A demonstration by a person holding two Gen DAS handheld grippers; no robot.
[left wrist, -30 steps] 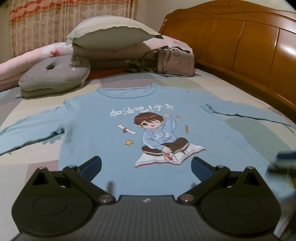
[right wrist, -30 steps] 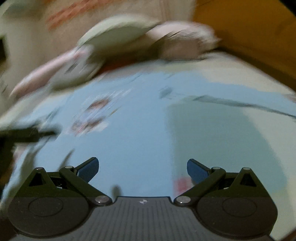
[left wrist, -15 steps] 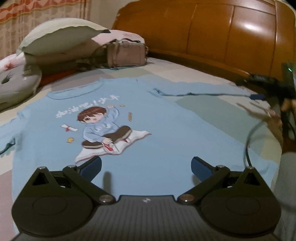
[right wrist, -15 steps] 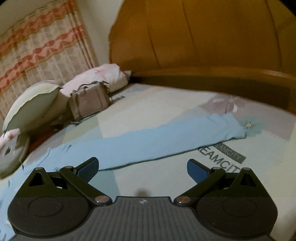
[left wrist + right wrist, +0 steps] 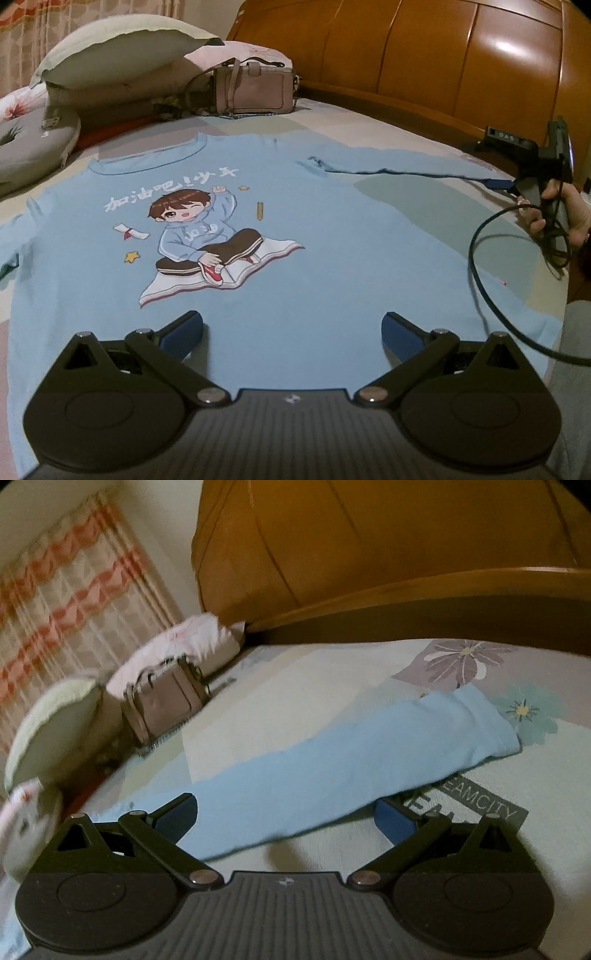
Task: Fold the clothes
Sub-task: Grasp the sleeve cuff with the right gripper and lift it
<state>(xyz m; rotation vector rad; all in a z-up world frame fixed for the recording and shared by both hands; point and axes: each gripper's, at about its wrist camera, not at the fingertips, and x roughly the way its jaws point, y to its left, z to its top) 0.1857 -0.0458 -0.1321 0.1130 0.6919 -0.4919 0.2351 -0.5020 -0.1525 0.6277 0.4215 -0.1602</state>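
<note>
Wooden headboard panels (image 5: 443,62) rise behind a bed (image 5: 295,686) covered in a patchwork floral sheet, and a striped curtain (image 5: 74,602) hangs at the far left of the right claw's view. Spread flat on the bed lies the light blue long-sleeved shirt (image 5: 295,229), front up, with a cartoon print (image 5: 207,243) of a child seated on an open book just ahead of the left claw (image 5: 291,332). That claw hovers low over the shirt's hem with its blue-padded jaws spread wide and nothing between them. Beyond it, past the shirt's collar, stand a beige handbag (image 5: 255,88) with its top shut, contents not visible, a pale green pillow (image 5: 118,51) to its left and a grey cushion (image 5: 33,144) further left. The right claw (image 5: 284,814) is also wide apart and empty, poised just above the shirt's outstretched sleeve (image 5: 351,771), which runs diagonally ahead of it to a cuff at the upper right; its left pad sits over the sleeve cloth, its right pad beside the sleeve's lower edge over the sheet. In the left claw's view a hand (image 5: 561,218) grips the right tool's handle at far right, with a black cable (image 5: 476,277) looping down from it.
</note>
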